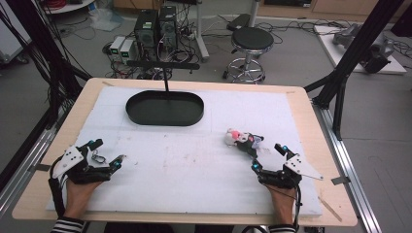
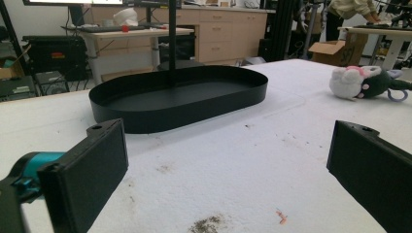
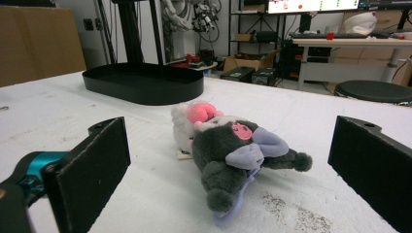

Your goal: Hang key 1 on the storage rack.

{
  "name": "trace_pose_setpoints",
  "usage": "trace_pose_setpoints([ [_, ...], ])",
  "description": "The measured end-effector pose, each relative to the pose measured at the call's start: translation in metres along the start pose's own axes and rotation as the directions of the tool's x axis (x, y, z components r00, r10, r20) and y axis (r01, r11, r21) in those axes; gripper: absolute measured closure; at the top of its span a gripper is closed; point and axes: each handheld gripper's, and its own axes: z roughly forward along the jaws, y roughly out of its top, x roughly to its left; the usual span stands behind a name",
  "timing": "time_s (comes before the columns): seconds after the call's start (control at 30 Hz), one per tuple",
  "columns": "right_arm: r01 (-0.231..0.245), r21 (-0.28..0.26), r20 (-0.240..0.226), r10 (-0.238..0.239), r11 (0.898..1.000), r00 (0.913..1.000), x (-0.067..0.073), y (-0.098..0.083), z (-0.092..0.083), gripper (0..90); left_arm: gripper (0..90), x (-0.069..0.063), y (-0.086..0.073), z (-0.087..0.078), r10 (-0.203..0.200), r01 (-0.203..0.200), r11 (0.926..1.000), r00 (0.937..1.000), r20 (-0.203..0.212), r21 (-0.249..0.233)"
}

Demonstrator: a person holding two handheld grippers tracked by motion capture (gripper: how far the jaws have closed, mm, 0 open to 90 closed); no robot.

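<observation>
I have the right gripper (image 1: 270, 156) at the lower right of the high view, with its jaws spread wide and nothing between them. The plush toy (image 1: 244, 140) lies on its side just above it in that frame, right of the center, on the white foam board (image 1: 194, 165). In the right gripper view the plush toy (image 3: 228, 150) is in the middle of the frame, a little ahead of my two black jaws and not touching them.

I judge the step in hand is to reach and grasp this toy. To do it well, I would go forward low over the foam until the grey body sits fully between the jaws, and then close on the thick middle part, not on the thin tail or the purple bow, because these soft ends can slip out.

The left gripper (image 1: 103, 153) rests at the lower left of the high view, also released and holding nothing. The black tray (image 1: 165, 119) stands in the upper middle, well apart from the toy; I think it is the likely place for it.
</observation>
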Motion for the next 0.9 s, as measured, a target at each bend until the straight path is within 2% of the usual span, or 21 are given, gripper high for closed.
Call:
trace_pose_setpoints([
  [0.27, -0.004, 0.0, -0.001, 0.004, 1.0, 1.0, 0.0004, 0.0, -0.0001, 0.6, 1.7, -0.0004, 0.0, -0.0002, 0.009, -0.009, 0.9999, 1.0, -0.002, 0.004],
  [0.4, -0.001, 0.0, 0.001, 0.001, 1.0, 1.0, 0.0005, 0.0001, -0.0001, 0.6, 1.7, 0.0001, -0.0001, 0.0, -0.005, 0.005, 1.0, 1.0, -0.004, 0.001],
  [0.63, 0.014, -0.004, 0.001, -0.014, 1.0, 0.9999, 0.0015, 0.0, -0.0004, 0.6, 1.7, 0.0001, 0.0, 0.0, -0.005, 0.005, 1.0, 1.0, -0.003, 0.002],
  [0.9, 0.006, -0.006, -0.014, -0.006, 1.0, 0.9999, 0.0, 0.0005, -0.0001, 0.6, 1.7, -0.0004, 0.0, 0.0003, 0.002, -0.002, 1.0, 1.0, -0.006, 0.001],
])
